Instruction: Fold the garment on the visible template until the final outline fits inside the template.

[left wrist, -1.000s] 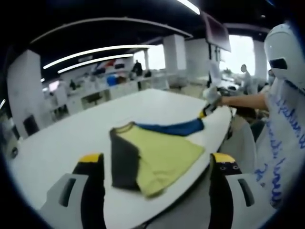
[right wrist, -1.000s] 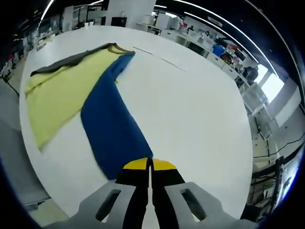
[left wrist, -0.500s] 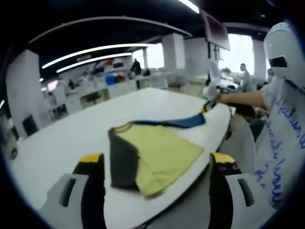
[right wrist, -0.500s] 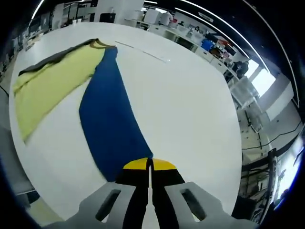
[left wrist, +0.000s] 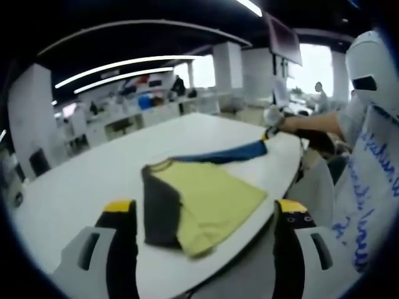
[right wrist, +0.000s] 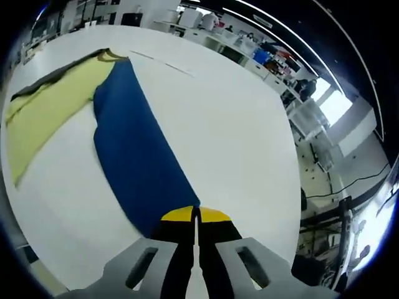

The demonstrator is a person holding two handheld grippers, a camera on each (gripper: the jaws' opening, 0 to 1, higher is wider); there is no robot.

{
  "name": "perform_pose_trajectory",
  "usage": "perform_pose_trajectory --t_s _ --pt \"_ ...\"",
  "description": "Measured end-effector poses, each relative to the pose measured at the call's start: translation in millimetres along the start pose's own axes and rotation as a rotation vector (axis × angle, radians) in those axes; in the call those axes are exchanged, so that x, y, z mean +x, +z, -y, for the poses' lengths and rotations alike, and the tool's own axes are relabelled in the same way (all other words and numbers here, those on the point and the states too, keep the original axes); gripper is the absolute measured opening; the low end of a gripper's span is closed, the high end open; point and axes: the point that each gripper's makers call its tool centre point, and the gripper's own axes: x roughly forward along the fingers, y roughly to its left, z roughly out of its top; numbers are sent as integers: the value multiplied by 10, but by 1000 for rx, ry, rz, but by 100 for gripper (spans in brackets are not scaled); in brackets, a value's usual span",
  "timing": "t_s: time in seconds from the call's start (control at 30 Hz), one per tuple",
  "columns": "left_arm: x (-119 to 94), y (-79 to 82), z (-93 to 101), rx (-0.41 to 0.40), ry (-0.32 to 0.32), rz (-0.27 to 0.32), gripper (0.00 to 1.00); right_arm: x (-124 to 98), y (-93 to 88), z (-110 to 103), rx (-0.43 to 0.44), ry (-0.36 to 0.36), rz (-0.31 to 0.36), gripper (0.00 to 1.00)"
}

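Note:
A garment lies on the white table: a yellow body, a dark grey sleeve and a long blue sleeve. In the right gripper view the blue sleeve stretches from the yellow part down to my right gripper, which is shut on its end. That same gripper appears in the left gripper view at the table's far right edge, held by a person's hand. My left gripper stands open in front of the garment, nothing between its jaws.
A thin line runs across the table beyond the collar. A person in a white shirt stands at the table's right side. Desks and shelves fill the room behind; the table edge runs close below the garment.
My right gripper has drawn the blue sleeve outward, so it lies longer and straighter across the table. The left gripper has stayed put and open.

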Motion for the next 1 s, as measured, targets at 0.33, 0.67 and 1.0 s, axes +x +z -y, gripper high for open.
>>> perform_pose_trajectory --t_s 0.33,0.67,1.0 --pt "16 -17 -22 -5 15 -20 86 187 164 325 -28 -46 -11 1" --pt "64 -43 -25 -12 19 -51 86 352 266 454 -123 -73 -46 1" --pt "75 -77 -52 -21 28 -68 86 566 69 642 -85 -70 -108 1"
